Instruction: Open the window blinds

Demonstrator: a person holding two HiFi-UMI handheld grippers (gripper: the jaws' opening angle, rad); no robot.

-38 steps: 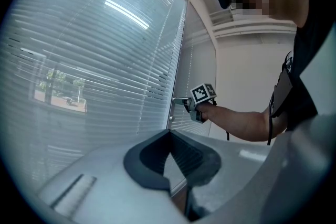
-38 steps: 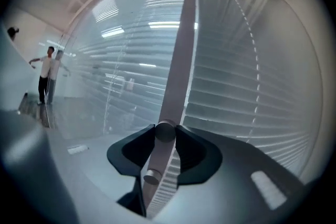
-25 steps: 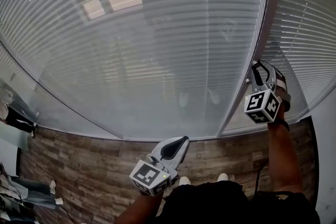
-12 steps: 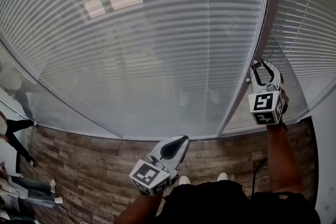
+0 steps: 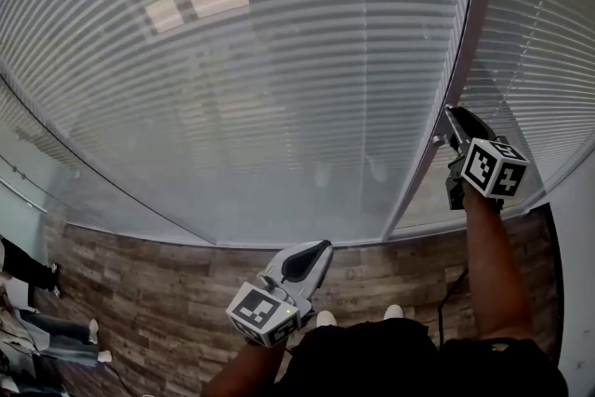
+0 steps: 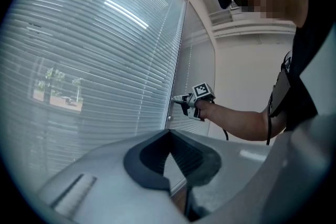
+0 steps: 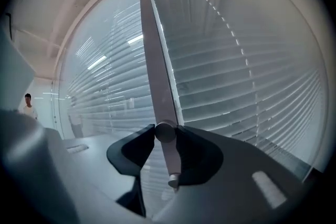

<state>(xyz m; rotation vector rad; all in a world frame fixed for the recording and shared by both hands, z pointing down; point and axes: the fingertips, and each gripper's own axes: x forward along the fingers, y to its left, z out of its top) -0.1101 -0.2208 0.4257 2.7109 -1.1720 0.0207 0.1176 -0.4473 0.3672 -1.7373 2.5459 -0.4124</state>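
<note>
1. The pale grey horizontal-slat window blinds [image 5: 279,60] hang lowered across the upper part of the head view.
2. The right tongs [image 5: 452,114], at right beside the window frame [image 5: 462,60], have just been closing and clamp a slim grey rod [image 7: 170,160].
3. The left tongs [image 5: 319,248], at bottom centre, are together and empty.

an office-like room, seen at its window wall
wide horizontal blinds [image 5: 279,88] run across tall glazing split by a slim post [image 5: 457,79], above a wood-plank floor [image 5: 139,293]; plain white wall [image 6: 247,76], strip-light glints [image 6: 126,12] on the glass, a person [image 7: 27,105] standing off to the side.
</note>
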